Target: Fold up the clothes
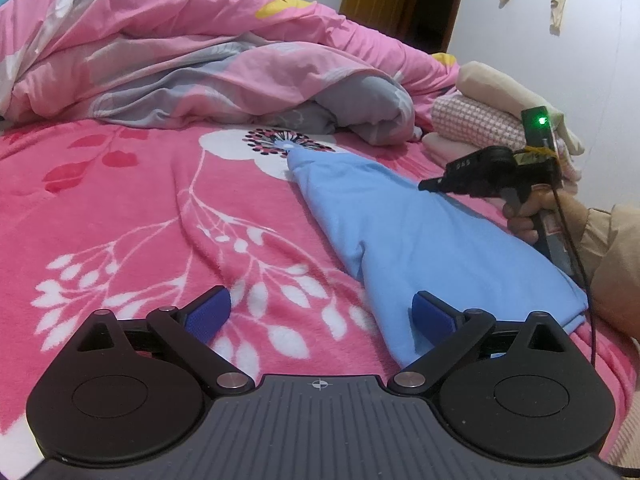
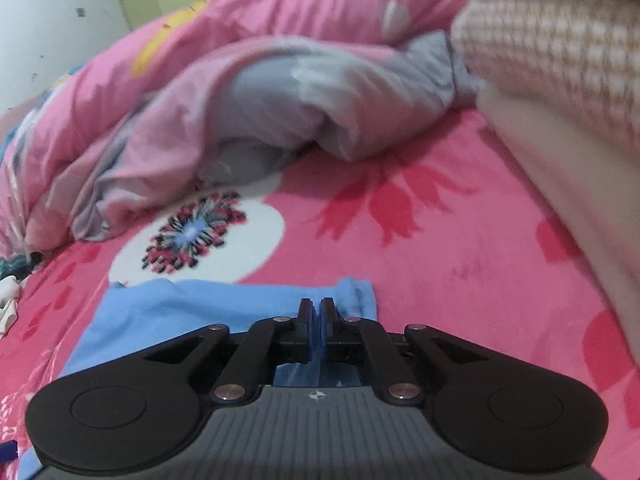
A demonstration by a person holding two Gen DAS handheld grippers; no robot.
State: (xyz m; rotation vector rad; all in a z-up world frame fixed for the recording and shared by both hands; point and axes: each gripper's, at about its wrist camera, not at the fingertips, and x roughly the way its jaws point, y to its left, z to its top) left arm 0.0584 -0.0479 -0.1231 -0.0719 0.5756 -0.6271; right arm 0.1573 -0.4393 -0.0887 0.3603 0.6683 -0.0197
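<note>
While your left gripper hangs low over the bed with its blue pads spread wide and nothing between them, your right gripper has its jaws drawn together, and in the right wrist view a thin strip of light-blue cloth appears pinched between them, though the gap is too narrow for certainty. The blue garment lies on the pink flowered blanket, folded into a long tapering shape whose narrow end reaches the white flower print and whose wide end lies just beside your left gripper's right-hand pad. From the left wrist view you see your right hand on the tool's handle, a beige sleeve behind it, holding the gripper over the garment's far edge. In the right wrist view the cloth's edge runs straight across just ahead of the fingertips, with a small raised corner beside them. A crumpled pink and grey quilt is heaped beyond the garment. Near your right hand stands a stack of folded clothes, a checked piece in the middle and cream ones above and below.
</note>
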